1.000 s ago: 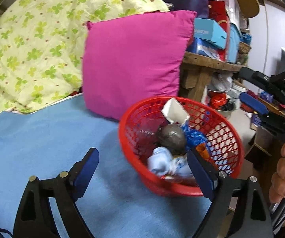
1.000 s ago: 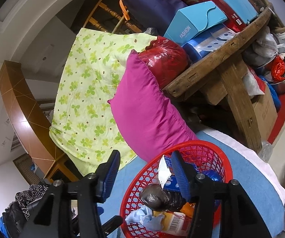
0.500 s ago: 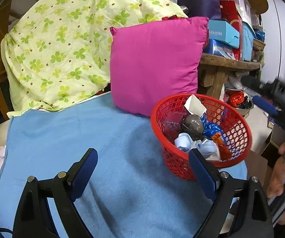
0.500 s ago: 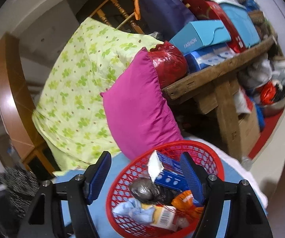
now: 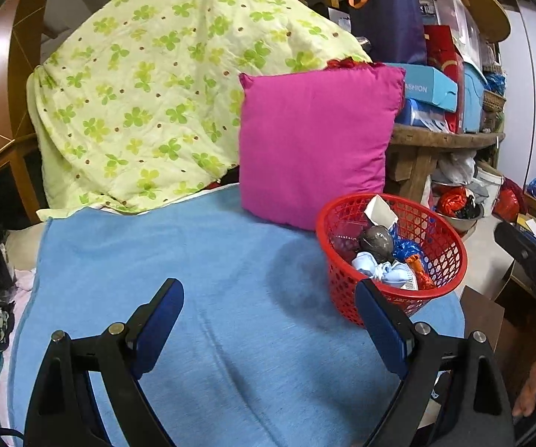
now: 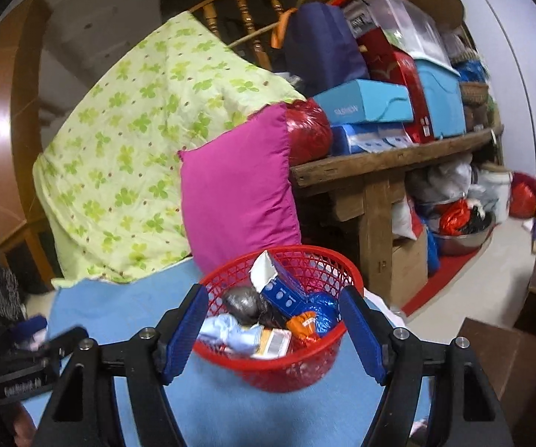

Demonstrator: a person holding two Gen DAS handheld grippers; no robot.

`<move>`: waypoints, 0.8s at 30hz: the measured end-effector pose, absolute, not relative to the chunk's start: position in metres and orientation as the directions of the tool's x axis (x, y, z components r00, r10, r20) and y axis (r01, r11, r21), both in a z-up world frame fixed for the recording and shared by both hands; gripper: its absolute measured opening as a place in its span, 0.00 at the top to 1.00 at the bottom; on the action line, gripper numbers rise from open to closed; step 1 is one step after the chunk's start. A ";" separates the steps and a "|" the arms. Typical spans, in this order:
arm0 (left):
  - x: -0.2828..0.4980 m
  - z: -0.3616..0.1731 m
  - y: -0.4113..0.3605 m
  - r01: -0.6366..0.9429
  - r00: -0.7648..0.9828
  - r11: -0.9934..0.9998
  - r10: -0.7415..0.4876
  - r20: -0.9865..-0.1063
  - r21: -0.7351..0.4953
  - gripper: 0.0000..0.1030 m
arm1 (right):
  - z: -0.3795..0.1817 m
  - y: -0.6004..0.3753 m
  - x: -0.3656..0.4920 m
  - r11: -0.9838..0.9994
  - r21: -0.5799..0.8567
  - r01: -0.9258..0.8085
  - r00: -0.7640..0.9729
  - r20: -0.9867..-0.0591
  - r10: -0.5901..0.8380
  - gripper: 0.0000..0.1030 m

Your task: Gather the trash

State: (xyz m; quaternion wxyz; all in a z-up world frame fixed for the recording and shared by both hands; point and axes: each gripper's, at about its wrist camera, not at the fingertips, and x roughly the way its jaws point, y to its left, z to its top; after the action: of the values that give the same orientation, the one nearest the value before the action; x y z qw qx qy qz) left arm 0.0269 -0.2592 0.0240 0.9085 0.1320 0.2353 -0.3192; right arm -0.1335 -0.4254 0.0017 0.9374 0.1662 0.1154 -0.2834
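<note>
Dim indoor light, fisheye warp, slight blur

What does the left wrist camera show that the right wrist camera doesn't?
Only the left wrist view shows the open left gripper over a wide bare stretch of blue blanket. Only the right wrist view shows the open right gripper framing the red basket, and the red bag behind the pink pillow. Both show basket, pillow, green floral quilt.

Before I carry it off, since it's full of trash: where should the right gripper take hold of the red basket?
Take the red basket by its rim at the near right side, coming from above, one finger inside the wall and one outside. The mesh wall is thin and the basket looks wider than the open right gripper. The rubbish sits lower there, probably leaving room.
</note>
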 end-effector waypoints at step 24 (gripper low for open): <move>-0.020 0.086 -0.193 0.583 0.773 0.801 -0.496 -0.395 0.136 0.02 | 0.084 -0.330 -0.180 0.812 0.104 0.574 0.796 -0.306 -0.523 0.24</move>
State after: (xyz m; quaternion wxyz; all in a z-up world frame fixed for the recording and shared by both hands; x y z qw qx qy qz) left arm -0.0203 -0.1929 0.0857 0.9330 0.1262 0.1727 -0.2893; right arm -0.1796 -0.3299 0.0841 0.9426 0.0963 0.1326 -0.2909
